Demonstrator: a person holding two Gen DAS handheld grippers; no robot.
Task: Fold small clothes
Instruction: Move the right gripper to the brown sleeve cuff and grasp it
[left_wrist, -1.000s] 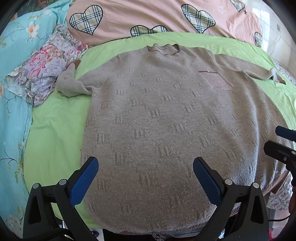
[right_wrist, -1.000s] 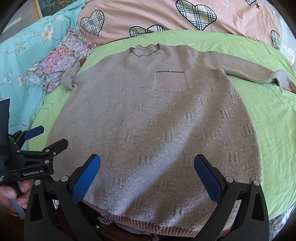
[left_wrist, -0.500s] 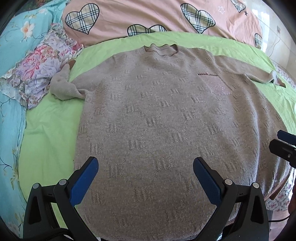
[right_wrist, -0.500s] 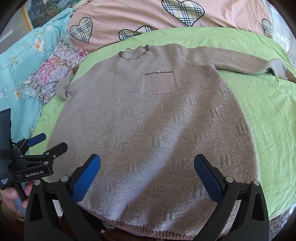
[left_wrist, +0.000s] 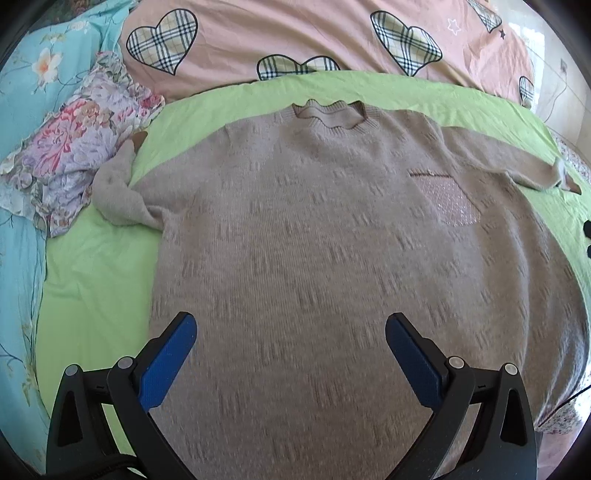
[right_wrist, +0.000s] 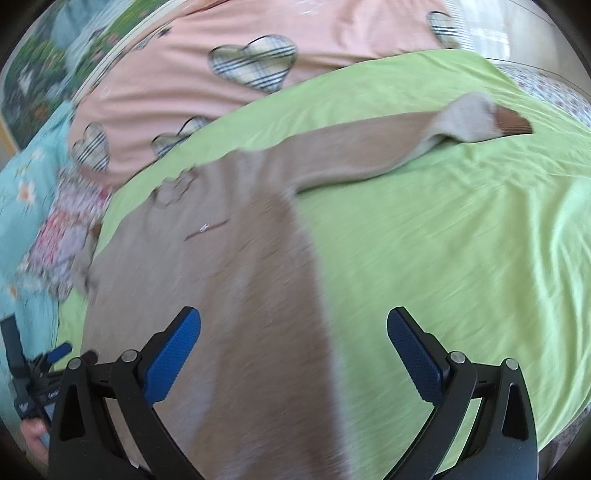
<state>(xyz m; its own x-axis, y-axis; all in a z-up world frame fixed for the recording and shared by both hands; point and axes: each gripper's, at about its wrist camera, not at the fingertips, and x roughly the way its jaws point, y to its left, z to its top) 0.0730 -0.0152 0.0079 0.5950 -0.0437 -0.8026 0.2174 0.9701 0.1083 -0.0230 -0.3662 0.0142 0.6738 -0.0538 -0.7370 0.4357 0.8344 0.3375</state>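
A taupe knitted sweater (left_wrist: 332, 240) lay flat and face up on the green sheet (left_wrist: 92, 280) of the bed, its scalloped neckline (left_wrist: 328, 114) toward the pink heart-print pillow (left_wrist: 295, 37). A glittery chest pocket (left_wrist: 450, 199) showed on the sweater's front. One sleeve (right_wrist: 354, 155) stretched straight out from the sweater across the sheet, its cuff (right_wrist: 509, 123) turned up; the other sleeve (left_wrist: 118, 195) lay bunched beside the sweater, its end touching a floral cloth (left_wrist: 74, 147) at the sheet's edge. A turquoise flowered cover (left_wrist: 22, 229) lay beyond that cloth.

The left gripper (left_wrist: 291, 354) hung over the lower part of the sweater, its blue-padded jaws spread wide and gripping nothing. The right gripper (right_wrist: 295, 354) hung over the sweater's side edge on the straight-sleeve side, one pad above the knit and one above bare sheet; its jaws were likewise spread wide and empty. The right wrist view was motion-blurred. In it, a hand (right_wrist: 35, 435) held the left gripper's handle near the sweater's hem corner.
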